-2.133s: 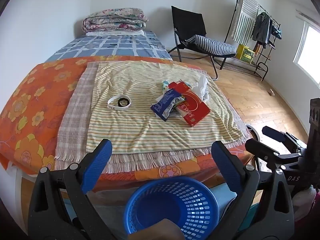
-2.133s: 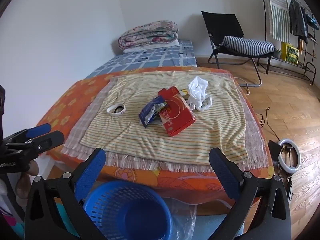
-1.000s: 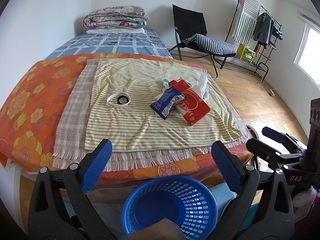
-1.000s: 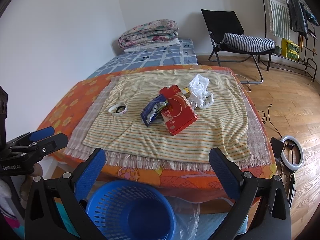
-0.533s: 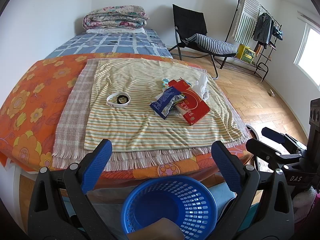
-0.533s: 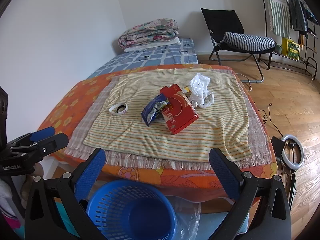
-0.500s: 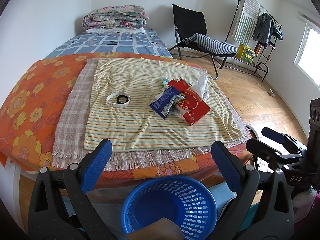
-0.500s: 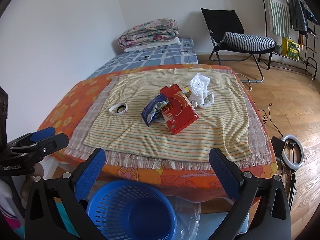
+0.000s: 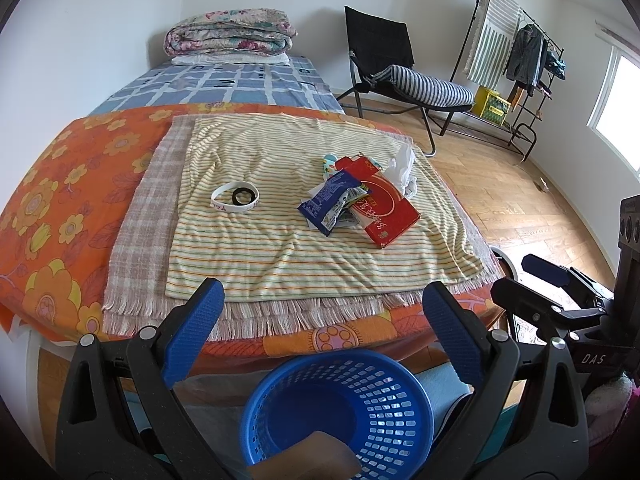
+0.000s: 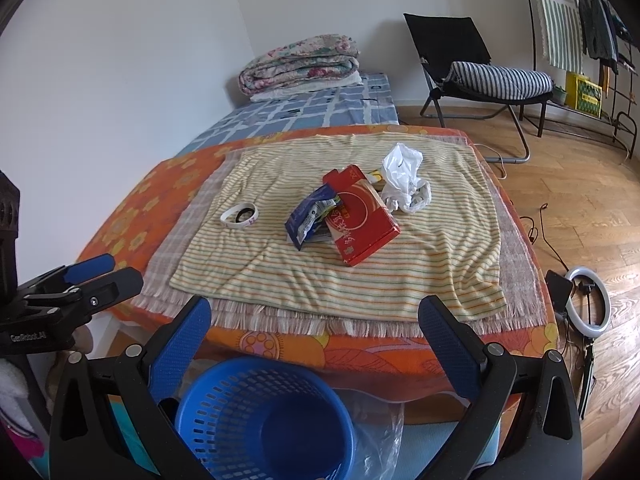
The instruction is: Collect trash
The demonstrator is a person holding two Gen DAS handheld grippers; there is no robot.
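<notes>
A pile of trash lies on the striped towel [image 9: 280, 216] on the bed: a red carton [image 9: 384, 210] [image 10: 360, 220], a blue wrapper [image 9: 326, 208] [image 10: 306, 216] and a crumpled white plastic bag [image 9: 404, 168] [image 10: 402, 178]. A white wristband with a black ring [image 9: 235, 199] [image 10: 240, 215] lies to their left. A blue mesh basket [image 9: 340, 404] [image 10: 260, 416] stands on the floor below the bed's near edge. My left gripper [image 9: 324, 304] and right gripper [image 10: 314, 316] are both open and empty, held above the basket, well short of the trash.
A folded quilt [image 9: 230, 36] lies at the bed's far end. A black folding chair [image 9: 396, 64] and a clothes rack [image 9: 516, 52] stand on the wooden floor at right. A ring light [image 10: 590, 300] lies on the floor by the bed. A clear plastic bag [image 10: 376, 428] lies beside the basket.
Both grippers have drifted slightly; the view has barely shifted. Nothing was picked up or moved.
</notes>
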